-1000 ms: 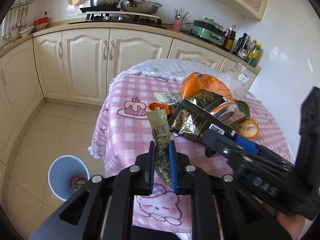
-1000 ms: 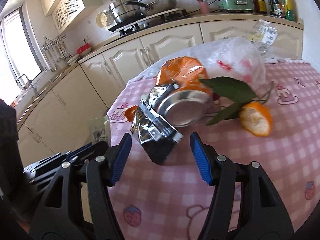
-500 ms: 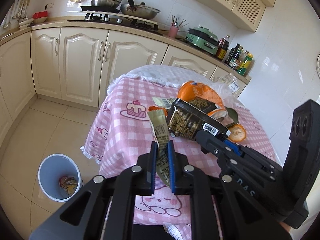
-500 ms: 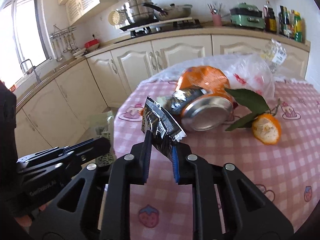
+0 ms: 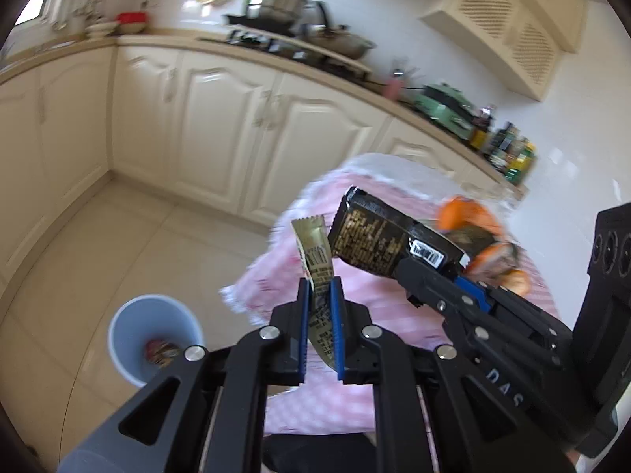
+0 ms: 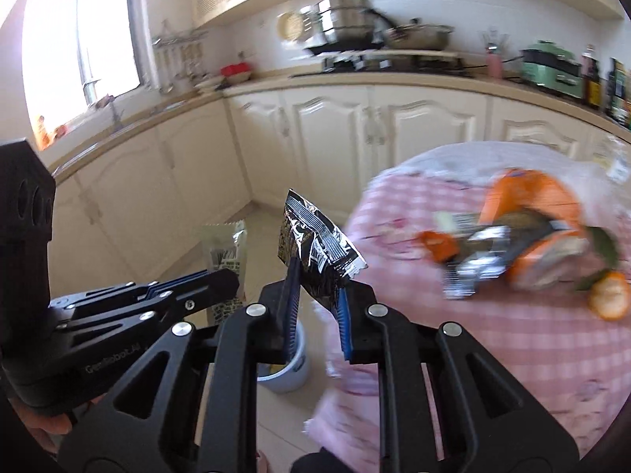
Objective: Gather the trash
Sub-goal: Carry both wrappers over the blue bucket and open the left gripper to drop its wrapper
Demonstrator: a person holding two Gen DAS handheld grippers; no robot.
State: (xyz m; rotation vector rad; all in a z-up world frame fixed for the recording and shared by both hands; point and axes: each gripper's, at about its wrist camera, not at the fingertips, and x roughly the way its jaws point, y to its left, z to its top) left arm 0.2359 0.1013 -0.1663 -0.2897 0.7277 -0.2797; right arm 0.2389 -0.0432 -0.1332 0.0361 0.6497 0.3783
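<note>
two grippers, two held wrappers, one bin. the left gripper (image 5: 320, 293) pinches one gold sachet wrapper (image 5: 313, 252) between its blue pads, tip upright, angled down over the floor near the one pale blue trash bin (image 5: 130, 327). the right gripper (image 6: 317, 287), jaws just closed, clamps one black foil snack bag (image 6: 315, 244) beside it. remaining litter stays on the pink checked tablecloth (image 6: 493, 335): one orange packet (image 6: 528, 193), one orange peel (image 6: 609, 301).

Bin (image 5: 154, 339) on floor left of table (image 5: 366, 303); wrappers (image 6: 508, 252) on table; cabinets (image 5: 221, 134) behind.
</note>
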